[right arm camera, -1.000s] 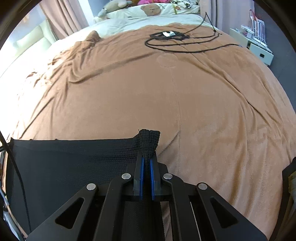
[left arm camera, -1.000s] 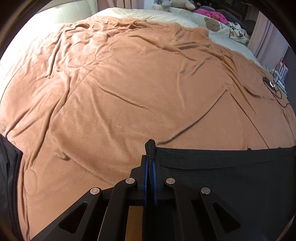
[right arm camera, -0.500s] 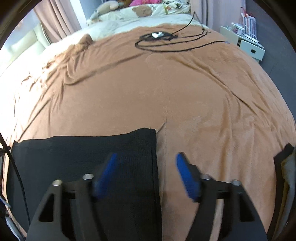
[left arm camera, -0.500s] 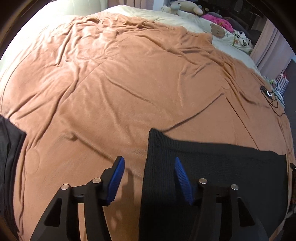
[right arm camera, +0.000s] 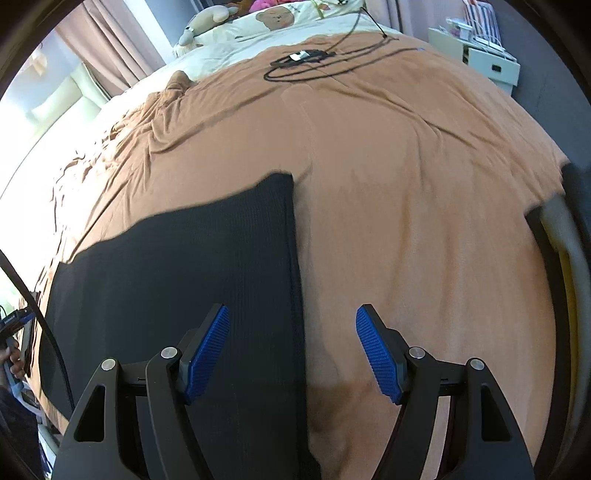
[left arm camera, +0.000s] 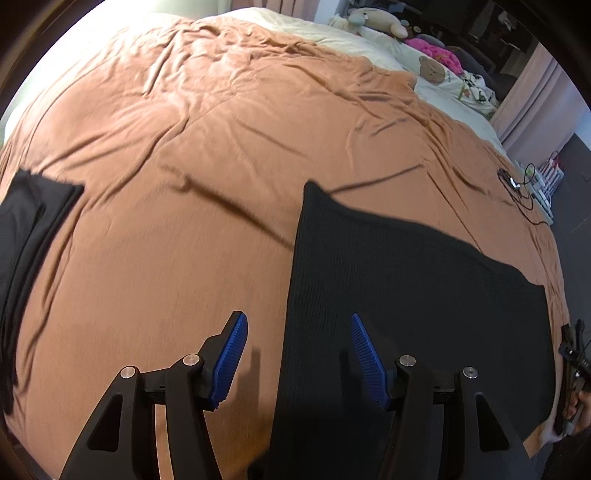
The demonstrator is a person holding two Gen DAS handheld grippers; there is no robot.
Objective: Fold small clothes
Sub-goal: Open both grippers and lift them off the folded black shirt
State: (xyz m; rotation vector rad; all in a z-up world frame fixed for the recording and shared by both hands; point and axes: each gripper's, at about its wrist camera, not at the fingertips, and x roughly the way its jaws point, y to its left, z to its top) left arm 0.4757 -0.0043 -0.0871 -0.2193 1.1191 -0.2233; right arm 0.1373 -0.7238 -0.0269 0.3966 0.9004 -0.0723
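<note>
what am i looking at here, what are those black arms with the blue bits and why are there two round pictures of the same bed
Each round picture comes from a fisheye camera mounted on a hand-held gripper, looking forward along its two fingers. A person holds one gripper in each hand; there is no robot arm. The black arms are the fingers, and the blue ribbed strips are their grip pads.

The left gripper and right gripper both stand open and hold nothing.

Below them a black knit garment lies flat on a tan blanket covering the bed. Each view sees one side of it. Another dark piece of clothing lies at the left edge. Farther off are a coiled black cable and soft toys by the pillows.
</note>
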